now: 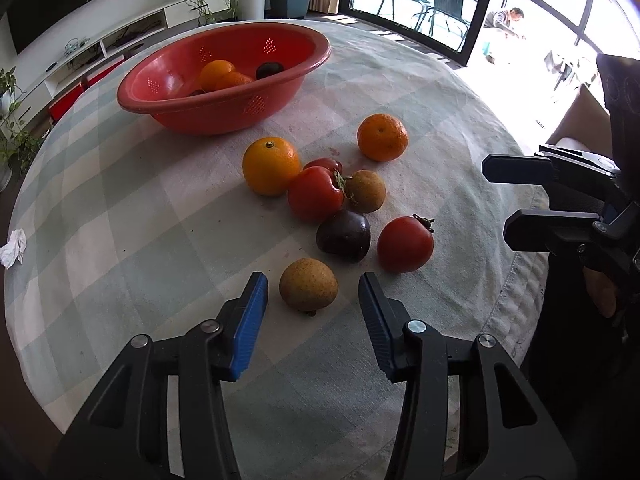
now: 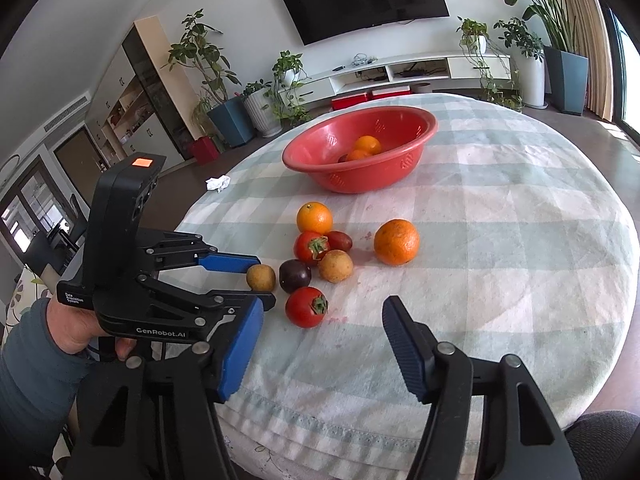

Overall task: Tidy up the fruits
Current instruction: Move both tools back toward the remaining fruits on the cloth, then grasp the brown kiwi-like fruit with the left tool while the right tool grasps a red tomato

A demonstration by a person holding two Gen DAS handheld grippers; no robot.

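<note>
Plainly the bowl (image 1: 224, 92) is the biggest item: rigid red plastic, perforated, probably light; it sits at the far side of the table (image 1: 120, 220) and needs no lifting. It holds two oranges and at least one dark fruit.

Next come two oranges on the cloth, one near the bowl (image 1: 271, 166) and one to the right (image 1: 382, 137); firm, pebbled skin should grip well across the middle.

Three red fruits follow, with green calyxes, likely persimmons or tomatoes: two large (image 1: 316, 194) (image 1: 405, 244), one small and half hidden (image 1: 325, 164). These look smooth and possibly soft, so squeeze gently at the widest part, clear of the stem.

One dark purple fruit (image 1: 343, 235) lies between them, glossy, perhaps slippery.

Two small tan fruits, rough-skinned and light: one touches the red cluster (image 1: 366, 191), the other (image 1: 308, 285) lies between the fingers of the left gripper (image 1: 313, 304), spread wide, not yet touching.

The right gripper (image 2: 320, 344) hangs released at the table edge, holding nothing.
</note>
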